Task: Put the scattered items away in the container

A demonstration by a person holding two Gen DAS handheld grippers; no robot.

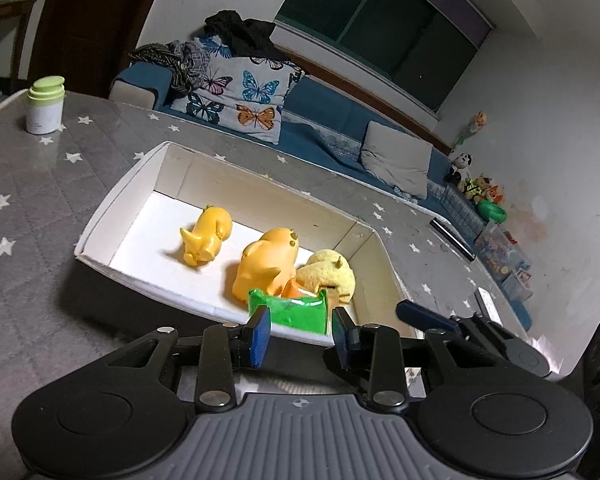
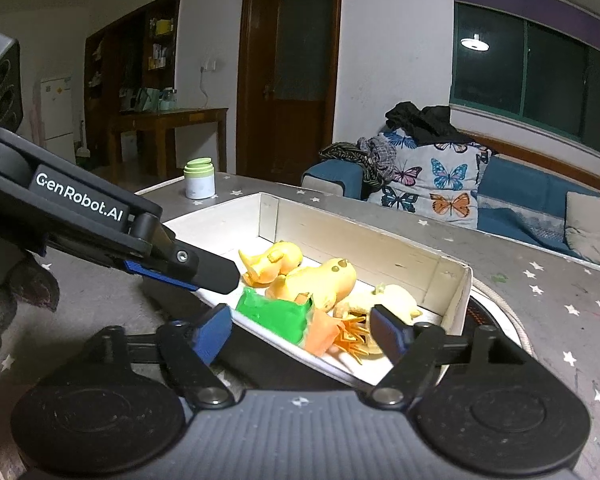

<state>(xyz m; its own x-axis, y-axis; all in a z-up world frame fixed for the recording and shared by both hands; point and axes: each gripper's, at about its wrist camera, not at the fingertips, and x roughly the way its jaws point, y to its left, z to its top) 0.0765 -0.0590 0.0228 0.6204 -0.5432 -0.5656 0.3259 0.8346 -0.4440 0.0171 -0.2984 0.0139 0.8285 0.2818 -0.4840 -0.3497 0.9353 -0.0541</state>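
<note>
With our right gripper (image 2: 300, 330) released above the green-and-orange toy (image 2: 276, 314) now lying in the white cardboard box (image 2: 458, 300), we should withdraw cleanly, while our left gripper (image 1: 300, 330) hangs half-open, grasping nothing.

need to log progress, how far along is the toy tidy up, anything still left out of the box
Mostly done, it seems. The white box already holds two orange ducks, a pale yellow plush and a green and orange toy. The right gripper stands open with nothing pressed between its pads; the left gripper also grips nothing. On the table only a green-lidded jar shows, possibly not part of the job.
</note>
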